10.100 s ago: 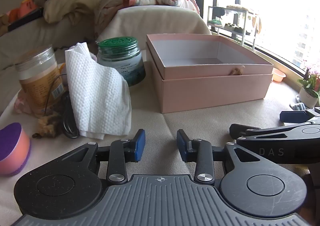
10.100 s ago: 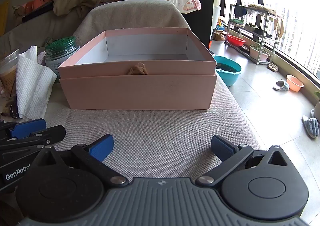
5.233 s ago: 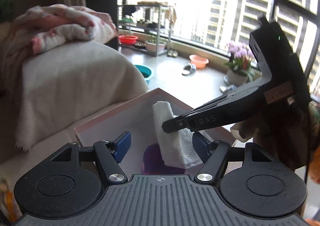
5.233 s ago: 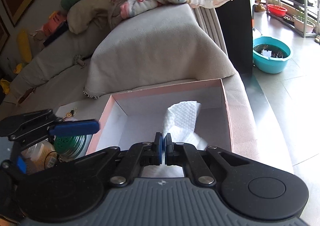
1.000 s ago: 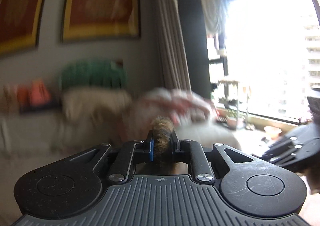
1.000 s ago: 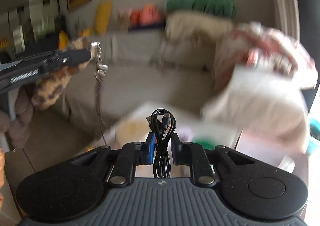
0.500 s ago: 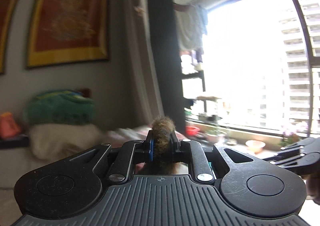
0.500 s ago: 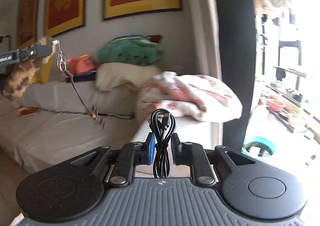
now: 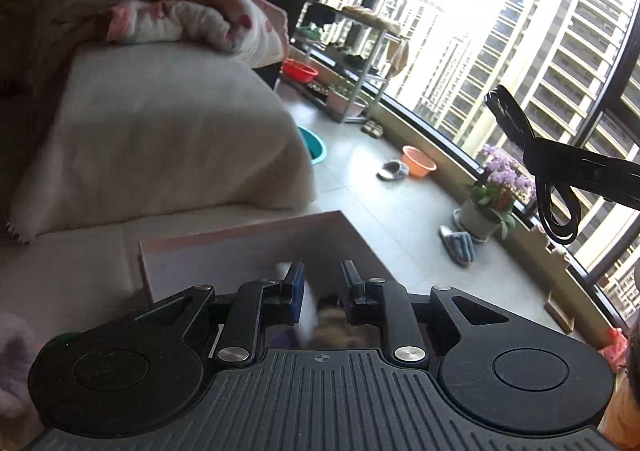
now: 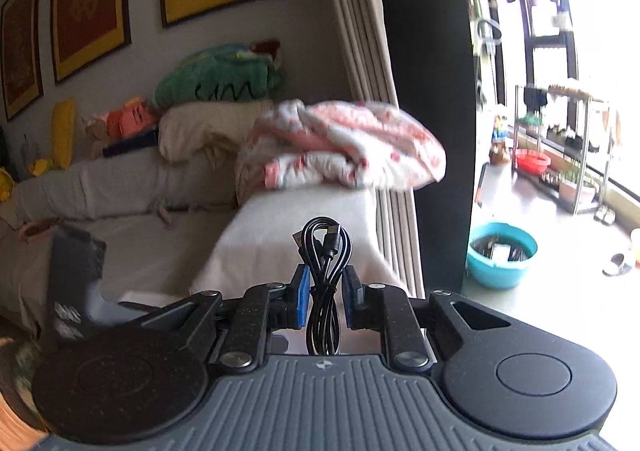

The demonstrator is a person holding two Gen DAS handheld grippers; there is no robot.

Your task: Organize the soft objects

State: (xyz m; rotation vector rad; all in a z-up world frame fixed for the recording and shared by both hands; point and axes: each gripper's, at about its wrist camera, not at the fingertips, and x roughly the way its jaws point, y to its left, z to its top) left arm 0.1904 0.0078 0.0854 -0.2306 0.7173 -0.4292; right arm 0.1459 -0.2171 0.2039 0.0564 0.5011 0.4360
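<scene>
In the left wrist view my left gripper (image 9: pixel 322 283) hangs over the pink box (image 9: pixel 240 247), its jaws a little apart. A brown furry toy (image 9: pixel 334 325) lies blurred below the fingers inside the box, next to a white paper towel (image 9: pixel 306 311). My right gripper (image 10: pixel 325 293) is shut on a coiled black cable (image 10: pixel 325 259), held up in the air. The same cable (image 9: pixel 554 207) and right gripper show at the far right of the left wrist view, above the floor.
A cream-covered sofa arm (image 9: pixel 160 131) with a pink-and-white blanket (image 9: pixel 180 11) stands behind the box. Beyond are a teal basin (image 10: pixel 502 255), an orange basin (image 9: pixel 418 161), slippers, a potted flower (image 9: pixel 494 191) and a metal rack by the window.
My left gripper has swung down over the pink box and opened; the furry toy has left its fingers and lies below them. My right gripper still holds the cable aloft.
</scene>
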